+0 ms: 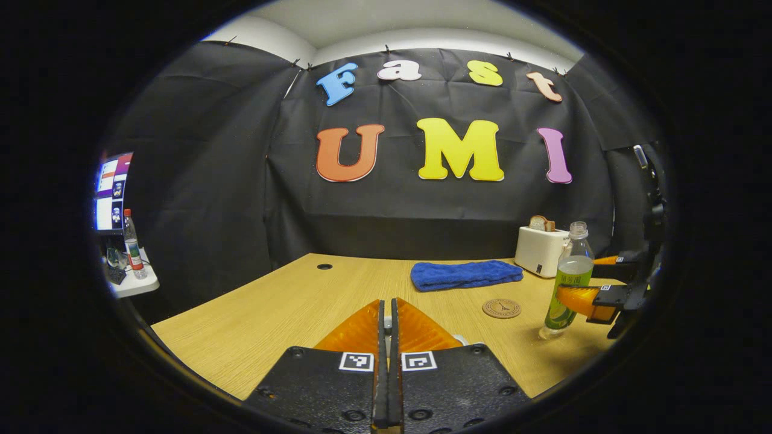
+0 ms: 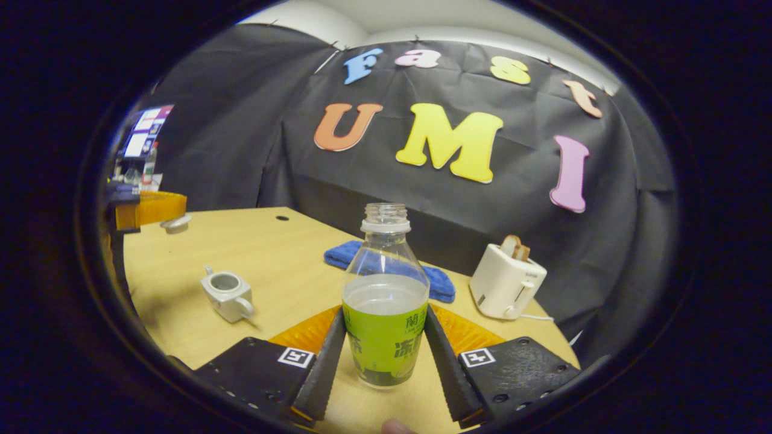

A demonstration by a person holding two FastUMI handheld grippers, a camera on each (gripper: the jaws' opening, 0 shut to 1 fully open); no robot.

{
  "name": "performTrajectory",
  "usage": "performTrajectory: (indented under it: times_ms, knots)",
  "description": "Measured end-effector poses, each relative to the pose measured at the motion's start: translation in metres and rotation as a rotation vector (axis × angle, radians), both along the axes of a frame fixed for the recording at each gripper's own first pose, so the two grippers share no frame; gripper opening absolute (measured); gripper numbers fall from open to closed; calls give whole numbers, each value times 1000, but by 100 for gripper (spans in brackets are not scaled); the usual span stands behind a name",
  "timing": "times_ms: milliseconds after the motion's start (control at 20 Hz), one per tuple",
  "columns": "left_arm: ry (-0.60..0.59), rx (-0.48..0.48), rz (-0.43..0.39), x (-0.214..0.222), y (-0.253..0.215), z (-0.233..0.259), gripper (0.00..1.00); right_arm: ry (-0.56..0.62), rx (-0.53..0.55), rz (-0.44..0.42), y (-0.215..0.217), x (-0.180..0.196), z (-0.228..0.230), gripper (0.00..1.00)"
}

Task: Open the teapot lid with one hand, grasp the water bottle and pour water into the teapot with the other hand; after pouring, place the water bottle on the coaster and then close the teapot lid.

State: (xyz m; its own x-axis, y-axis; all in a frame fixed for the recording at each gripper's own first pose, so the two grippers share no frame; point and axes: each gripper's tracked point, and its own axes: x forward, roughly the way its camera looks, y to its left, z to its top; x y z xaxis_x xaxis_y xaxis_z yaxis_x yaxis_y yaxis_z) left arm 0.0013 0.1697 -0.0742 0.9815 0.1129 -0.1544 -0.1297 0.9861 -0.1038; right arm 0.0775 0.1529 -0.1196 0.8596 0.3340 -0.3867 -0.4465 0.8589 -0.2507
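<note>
— What have the tongs got?

— My right gripper (image 2: 384, 355) is clamped on the clear, green-labelled water bottle (image 2: 385, 301), uncapped, standing on the wooden table (image 2: 265, 247). My left gripper (image 1: 386, 319) is pinched nearly closed on the small white teapot lid (image 2: 175, 223).

— Anything unclear?

— The lid is barely visible between my left fingers. The white teapot (image 2: 227, 293) sits open, left of the bottle.

Even overhead light, soft shadows on the table (image 1: 289, 313), sharp focus, fisheye-bent edges.
</note>
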Motion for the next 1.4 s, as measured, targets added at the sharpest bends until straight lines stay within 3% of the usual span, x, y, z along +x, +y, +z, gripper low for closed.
performTrajectory:
  times_ms: [500,900,1400]
  knots:
    - [1,19,-35,1,14,-7,2,-120,-537,245,35,15,-13,73]
    - [14,14,-22,-3,32,-16,2,-210,-769,417,80,0,-36,71]
    - [18,7,-24,-3,40,-21,2,-440,-1055,515,100,0,-31,73]
